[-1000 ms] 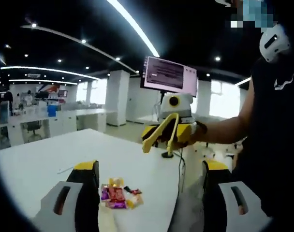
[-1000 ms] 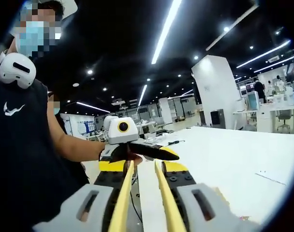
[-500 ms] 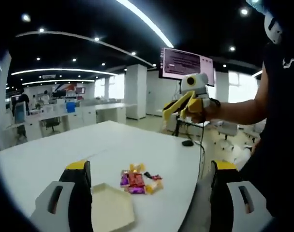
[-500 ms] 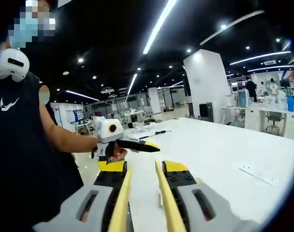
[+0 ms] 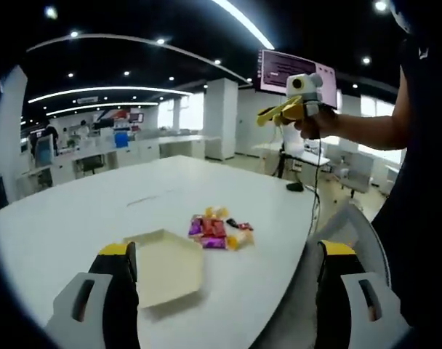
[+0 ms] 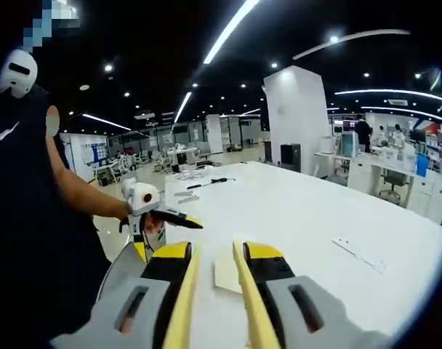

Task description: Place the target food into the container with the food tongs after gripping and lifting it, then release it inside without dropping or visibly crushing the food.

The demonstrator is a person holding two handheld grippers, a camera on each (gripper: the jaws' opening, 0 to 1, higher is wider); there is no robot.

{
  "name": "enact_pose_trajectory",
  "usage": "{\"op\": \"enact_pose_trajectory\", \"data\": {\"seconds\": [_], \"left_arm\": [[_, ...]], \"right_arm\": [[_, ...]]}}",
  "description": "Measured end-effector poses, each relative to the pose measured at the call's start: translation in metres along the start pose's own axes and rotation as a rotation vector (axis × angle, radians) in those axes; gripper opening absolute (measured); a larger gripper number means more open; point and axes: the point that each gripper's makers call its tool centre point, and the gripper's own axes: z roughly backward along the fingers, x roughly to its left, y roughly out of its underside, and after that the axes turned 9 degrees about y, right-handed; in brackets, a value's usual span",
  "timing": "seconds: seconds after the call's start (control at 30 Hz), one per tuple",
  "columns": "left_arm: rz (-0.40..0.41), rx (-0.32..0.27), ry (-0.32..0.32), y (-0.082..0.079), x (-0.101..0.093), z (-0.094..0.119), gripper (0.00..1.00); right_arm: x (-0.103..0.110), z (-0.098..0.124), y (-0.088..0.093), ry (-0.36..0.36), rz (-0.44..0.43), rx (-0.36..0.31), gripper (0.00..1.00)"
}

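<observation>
1. Left hand-held gripper (image 5: pixel 221 305): jaws spread wide apart, nothing between them, raised above the near edge of the white bench (image 5: pixel 75 218).
2. Right hand-held gripper (image 6: pixel 214 291): clamped on yellow food tongs (image 6: pixel 244 305), whose two arms run forward between the jaws, slightly parted. Seen also in the left gripper view, raised high at upper right (image 5: pixel 297 102), tongs (image 5: pixel 275 113) pointing left.
3. Cream hexagonal container (image 5: pixel 166 265): flat on the bench, just ahead of the left jaw; nothing inside. Partly seen between the tong arms in the right gripper view (image 6: pixel 224 273).
4. Target food, small heap of wrapped candies (image 5: pixel 219 230): purple, red, yellow wrappers, on the bench just beside the container, outside it.
5. Black cable (image 5: pixel 308 196): at the bench's far edge.
</observation>
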Motion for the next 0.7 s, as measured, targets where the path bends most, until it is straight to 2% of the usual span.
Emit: {"op": "enact_pose_trajectory", "data": {"seconds": [0.07,0.1,0.13,0.2,0.3,0.37,0.57,0.63,0.7], "left_arm": [[0.030,-0.013,-0.003,0.004,0.000,0.001,0.99],[-0.007,-0.012,-0.071,0.007,0.010,0.004,0.99],[-0.025,-0.028,-0.083,0.006,0.011,0.003,0.99],[0.014,-0.032,-0.077,0.014,0.008,-0.001,0.99],[0.046,0.032,-0.114,0.033,0.010,-0.004,0.99],[0.077,-0.007,-0.087,0.033,0.005,-0.008,0.99],[0.077,-0.001,-0.076,0.036,0.002,-0.017,0.99],[0.074,0.002,-0.078,0.037,0.002,-0.019,0.99],[0.069,0.016,-0.085,0.041,0.003,-0.020,0.99]], "right_arm": [[-0.002,0.001,0.004,0.005,0.002,0.009,0.27],[-0.004,0.002,0.006,0.015,0.016,0.016,0.27],[-0.005,0.002,0.007,0.017,0.017,0.018,0.27],[-0.005,0.003,0.009,0.017,0.006,0.023,0.27],[-0.007,0.004,0.010,0.026,-0.001,0.031,0.27],[-0.008,0.004,0.012,0.031,0.008,0.036,0.27],[-0.012,0.006,0.021,0.044,0.036,0.073,0.27],[-0.018,0.005,0.027,0.064,0.086,0.085,0.26],[-0.018,0.005,0.029,0.067,0.082,0.088,0.26]]}}
